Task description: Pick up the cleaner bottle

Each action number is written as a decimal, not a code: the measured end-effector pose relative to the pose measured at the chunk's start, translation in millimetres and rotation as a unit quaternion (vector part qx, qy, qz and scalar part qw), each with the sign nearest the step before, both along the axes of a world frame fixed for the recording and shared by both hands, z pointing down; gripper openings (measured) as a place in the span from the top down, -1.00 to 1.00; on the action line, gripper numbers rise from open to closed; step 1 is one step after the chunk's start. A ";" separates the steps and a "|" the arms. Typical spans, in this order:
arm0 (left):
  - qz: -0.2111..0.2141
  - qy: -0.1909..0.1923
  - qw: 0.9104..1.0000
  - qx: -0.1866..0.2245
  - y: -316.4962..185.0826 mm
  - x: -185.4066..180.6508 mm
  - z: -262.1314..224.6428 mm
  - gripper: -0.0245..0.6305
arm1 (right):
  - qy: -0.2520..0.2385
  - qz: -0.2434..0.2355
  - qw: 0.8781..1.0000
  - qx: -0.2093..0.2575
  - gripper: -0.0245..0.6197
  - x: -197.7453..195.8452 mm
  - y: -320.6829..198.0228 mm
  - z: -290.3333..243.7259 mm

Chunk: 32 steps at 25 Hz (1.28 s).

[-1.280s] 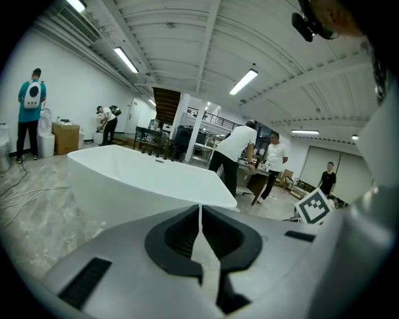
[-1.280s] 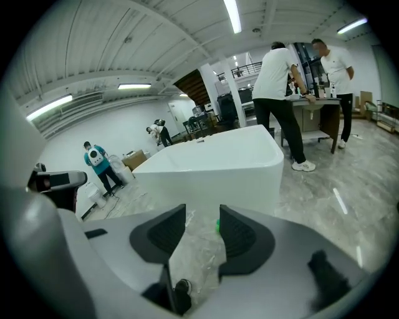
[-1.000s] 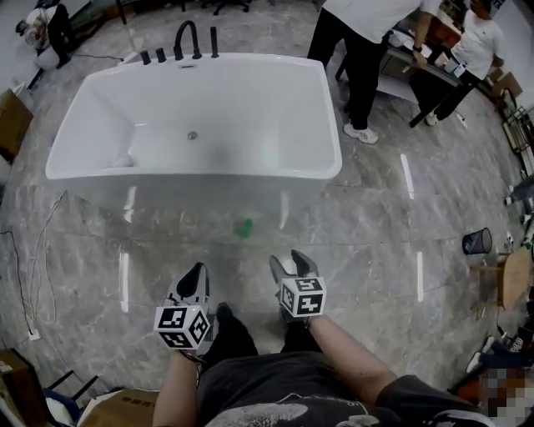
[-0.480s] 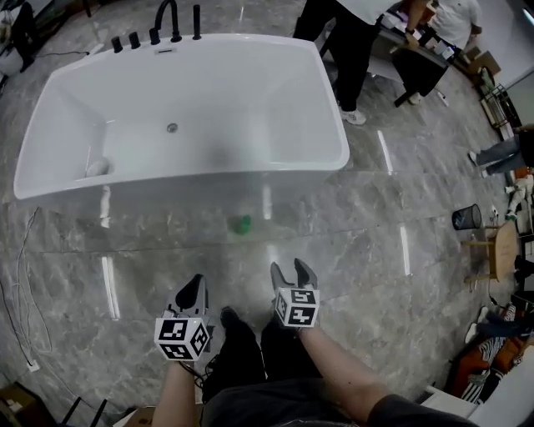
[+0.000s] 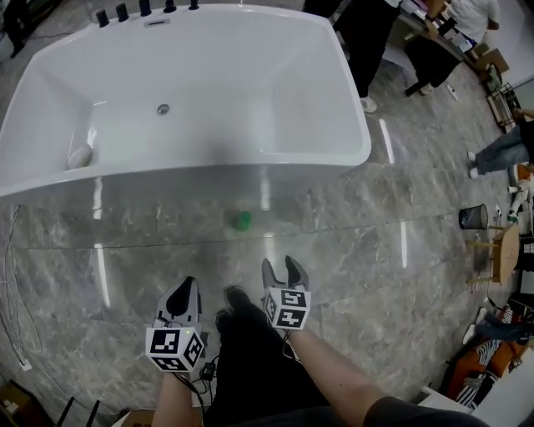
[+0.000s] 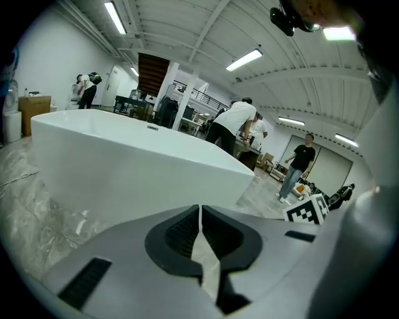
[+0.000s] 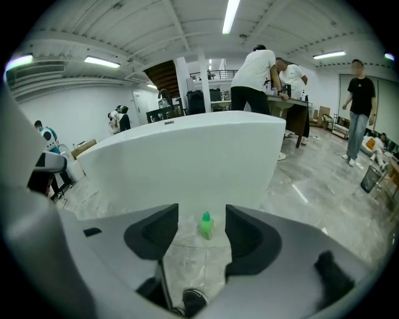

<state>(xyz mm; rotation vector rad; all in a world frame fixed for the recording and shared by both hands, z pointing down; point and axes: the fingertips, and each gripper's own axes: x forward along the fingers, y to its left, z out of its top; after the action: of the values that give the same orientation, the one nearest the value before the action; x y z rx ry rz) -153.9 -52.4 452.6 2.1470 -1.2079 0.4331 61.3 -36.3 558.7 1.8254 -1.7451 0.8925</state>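
Observation:
A small green cleaner bottle (image 5: 242, 220) stands upright on the grey marble floor, just in front of the white bathtub (image 5: 360, 152). In the right gripper view the bottle (image 7: 206, 225) shows through the gap between the jaws, well ahead of them. My right gripper (image 5: 281, 268) is open and empty, a good way short of the bottle; its jaws have just been closing a little with nothing between them. To its left, my left gripper (image 5: 185, 288) is shut on nothing, its jaws meeting in the left gripper view (image 6: 199, 215).
Black taps (image 5: 146, 8) line the tub's far rim. Two people stand at a desk at the top right (image 5: 434, 33). A black wire bin (image 5: 476, 218) is at the right, a cable (image 5: 12, 275) trails on the floor at the left, and my own shoes (image 5: 238, 297) sit between the grippers.
Both grippers have sunk toward the floor and the tub fills more of the head view. The bottle has not moved.

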 end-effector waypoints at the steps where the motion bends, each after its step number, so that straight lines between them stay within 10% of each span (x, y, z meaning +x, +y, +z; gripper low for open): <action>1: -0.003 -0.003 1.000 -0.001 -4.8 -1.5 10.6 0.85 | -0.005 -0.002 1.000 -0.002 0.16 -3.6 -6.4 12.5; 16: -0.012 -0.001 1.000 -0.021 -33.4 -7.4 147.0 0.85 | -0.014 -0.012 1.000 0.000 0.16 -15.9 -49.1 158.1; 32: 0.007 0.004 0.997 0.074 -83.8 -44.5 281.3 0.85 | 0.032 -0.025 0.998 0.042 0.12 -27.8 -76.9 308.6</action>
<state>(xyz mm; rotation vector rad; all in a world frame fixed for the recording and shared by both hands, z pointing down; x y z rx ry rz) -198.4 -136.2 733.9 2.2812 -1.2557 0.3500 33.6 -113.2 867.4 1.8348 -1.8055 0.7440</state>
